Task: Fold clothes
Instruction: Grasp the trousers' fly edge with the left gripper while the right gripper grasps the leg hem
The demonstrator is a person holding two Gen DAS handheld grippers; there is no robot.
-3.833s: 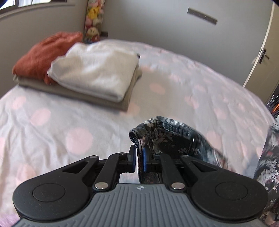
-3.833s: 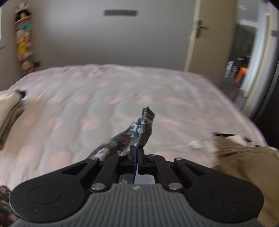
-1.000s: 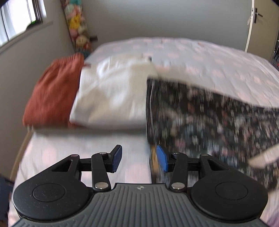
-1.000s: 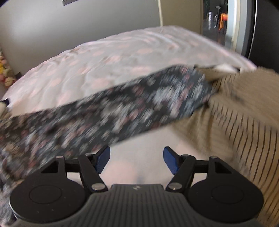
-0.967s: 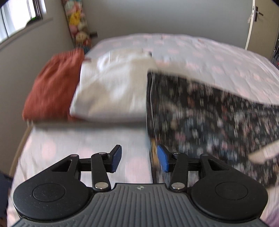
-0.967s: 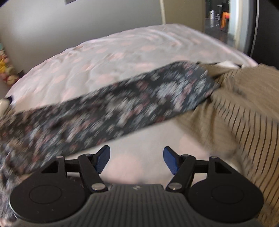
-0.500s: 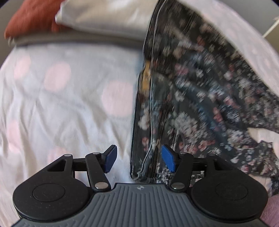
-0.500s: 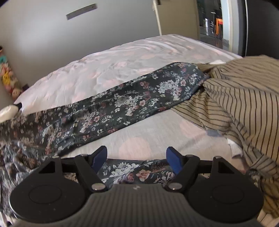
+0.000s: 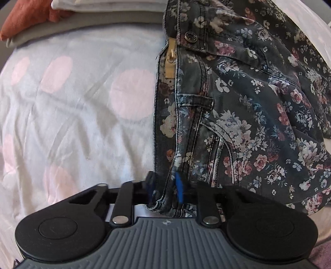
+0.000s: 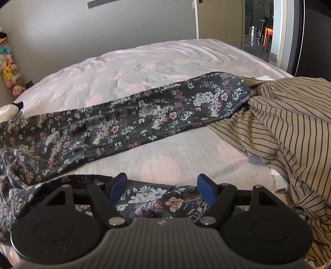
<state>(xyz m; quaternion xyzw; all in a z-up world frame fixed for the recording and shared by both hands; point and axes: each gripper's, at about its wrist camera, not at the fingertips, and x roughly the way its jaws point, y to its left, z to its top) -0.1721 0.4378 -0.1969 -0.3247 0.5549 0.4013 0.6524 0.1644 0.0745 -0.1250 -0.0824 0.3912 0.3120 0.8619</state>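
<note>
Now clamping the floral jeans [image 9: 238, 124] waistband, left gripper [image 9: 163, 187] jaws closed (one pair); right gripper [image 10: 162, 186] jaws wide.

The floral jeans [image 9: 244, 115] run off the right edge in the left wrist view, waistband corner hidden between the left gripper [image 9: 163, 187] pads; the folded stack [image 9: 62, 12] is cropped at the far edge; the striped shirt [image 10: 285, 132] runs off the right.

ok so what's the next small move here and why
Probably bring the right gripper down and close it on the near leg of the floral jeans. The left gripper is shut on the waistband by the zipper, while the right gripper's fingers stand open just above that leg, gripping nothing. Both legs lie apart, so folding seems to need a second hold.
</note>
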